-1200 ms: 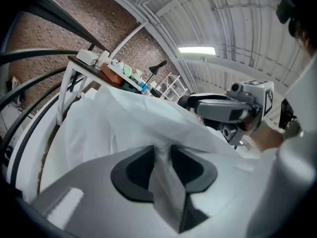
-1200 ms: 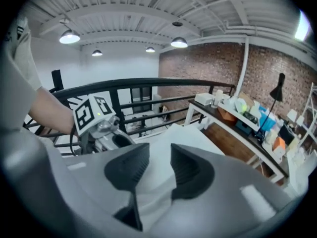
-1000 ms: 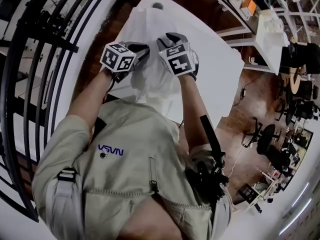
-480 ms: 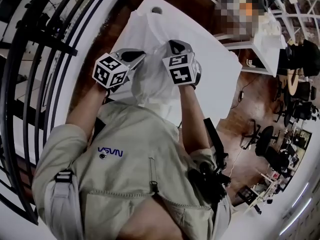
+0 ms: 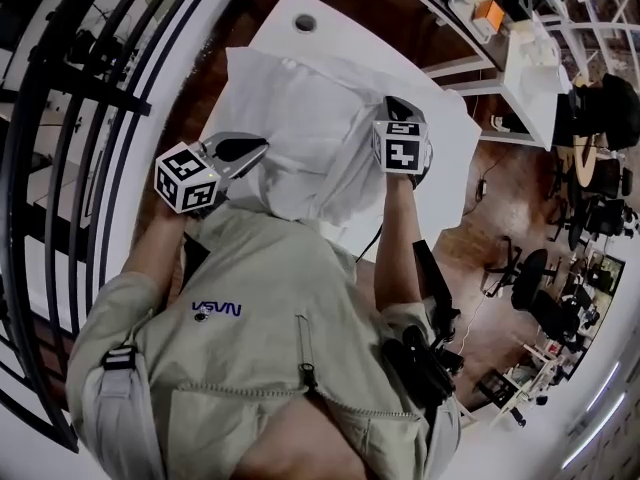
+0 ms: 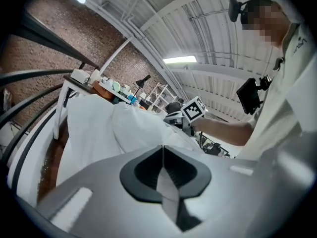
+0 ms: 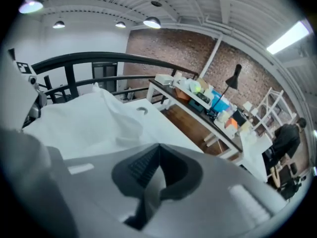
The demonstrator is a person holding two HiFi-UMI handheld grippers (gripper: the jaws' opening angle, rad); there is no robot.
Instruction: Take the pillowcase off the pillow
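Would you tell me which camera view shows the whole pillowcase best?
The head view: nearly all the pillowcase shows, pulled between the left gripper and right gripper. Each gripper view shows only a stretch of its white folds.

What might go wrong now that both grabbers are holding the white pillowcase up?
1. The left gripper and the right gripper each pinch only a thin bit of the pillowcase, so the cloth might slip out.
2. The pillowcase is bunched up at the near edge of the table, so the pillow hidden inside might get dragged along and drop off.
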